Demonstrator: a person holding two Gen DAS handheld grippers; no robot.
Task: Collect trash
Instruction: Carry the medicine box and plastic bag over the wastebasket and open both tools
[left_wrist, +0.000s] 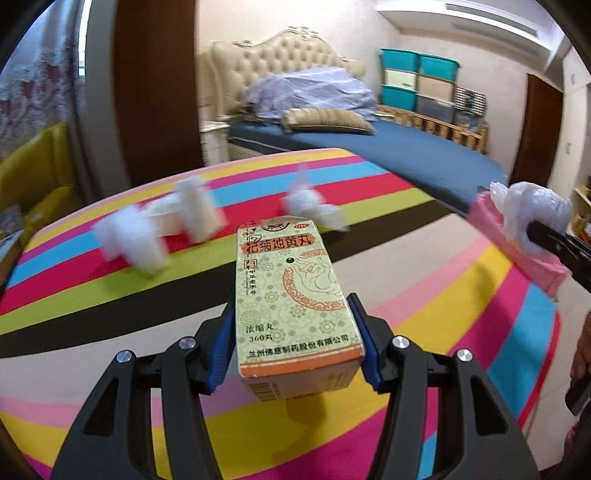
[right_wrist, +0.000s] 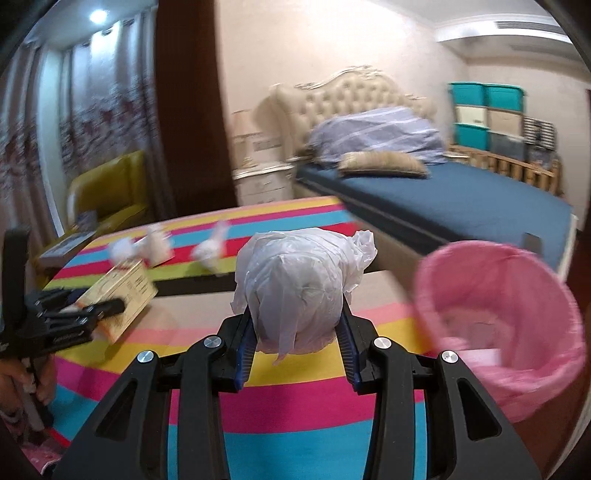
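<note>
My left gripper (left_wrist: 293, 332) is shut on a green and orange medicine box (left_wrist: 291, 295) and holds it above the striped rug; the box also shows in the right wrist view (right_wrist: 122, 291). My right gripper (right_wrist: 297, 321) is shut on a white plastic bag bundle (right_wrist: 295, 288), held above the rug just left of the pink-lined trash bin (right_wrist: 502, 332). In the left wrist view the bundle (left_wrist: 535, 218) and the bin (left_wrist: 517, 251) sit at the far right. Several crumpled white tissues (left_wrist: 129, 240) (left_wrist: 195, 210) (left_wrist: 306, 206) lie on the rug beyond the box.
The colourful striped rug (left_wrist: 110, 295) covers the floor. A bed (left_wrist: 388, 147) with a blue sheet stands behind it, with a nightstand (right_wrist: 262, 181) beside it. A yellow chair (right_wrist: 107, 192) stands at the left. Stacked storage boxes (left_wrist: 417, 81) stand at the back right.
</note>
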